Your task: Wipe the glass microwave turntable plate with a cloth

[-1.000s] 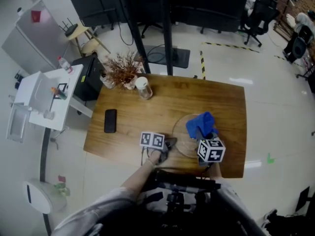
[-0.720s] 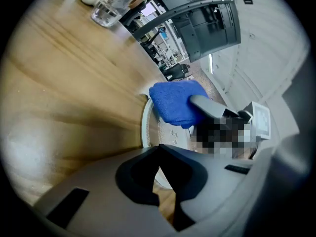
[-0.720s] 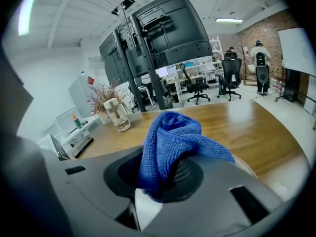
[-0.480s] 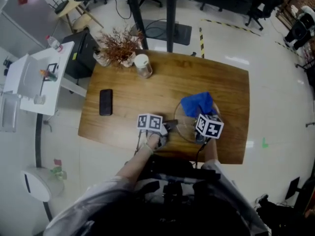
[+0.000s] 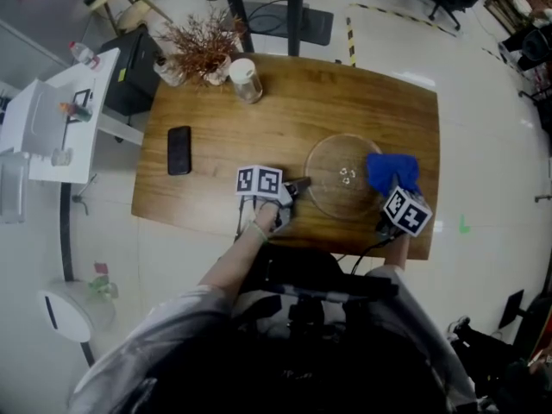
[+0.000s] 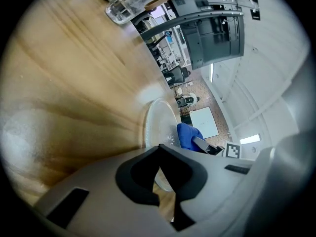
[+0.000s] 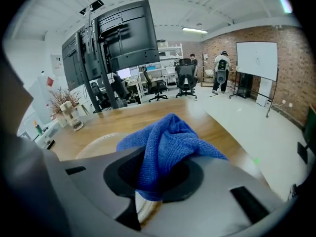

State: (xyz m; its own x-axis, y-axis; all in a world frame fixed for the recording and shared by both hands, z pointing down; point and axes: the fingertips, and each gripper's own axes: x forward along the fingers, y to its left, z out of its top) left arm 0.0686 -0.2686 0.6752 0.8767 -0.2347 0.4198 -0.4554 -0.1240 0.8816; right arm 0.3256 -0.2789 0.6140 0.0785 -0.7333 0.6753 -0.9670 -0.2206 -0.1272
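The round glass turntable plate point(image 5: 341, 184) lies flat on the wooden table point(image 5: 345, 93), near its front right. My left gripper point(image 5: 297, 185) sits at the plate's left rim; in the left gripper view its jaws point(image 6: 165, 177) stand closed on the glass edge point(image 6: 159, 120). A crumpled blue cloth point(image 5: 392, 172) rests over the plate's right rim, and my right gripper point(image 5: 392, 195) is shut on it. In the right gripper view the cloth point(image 7: 165, 142) bulges out between the jaws point(image 7: 153, 184), with the plate point(image 7: 98, 144) to its left.
A black phone point(image 5: 178, 149) lies at the table's left. A lidded glass jar point(image 5: 245, 80) and a vase of dried twigs point(image 5: 198, 50) stand at the back left corner. The table's right edge point(image 5: 434, 171) is close to the cloth.
My right gripper has dragged the blue cloth from the plate's back half across to its right rim. The left gripper has stayed at the left rim. The head view has shifted.
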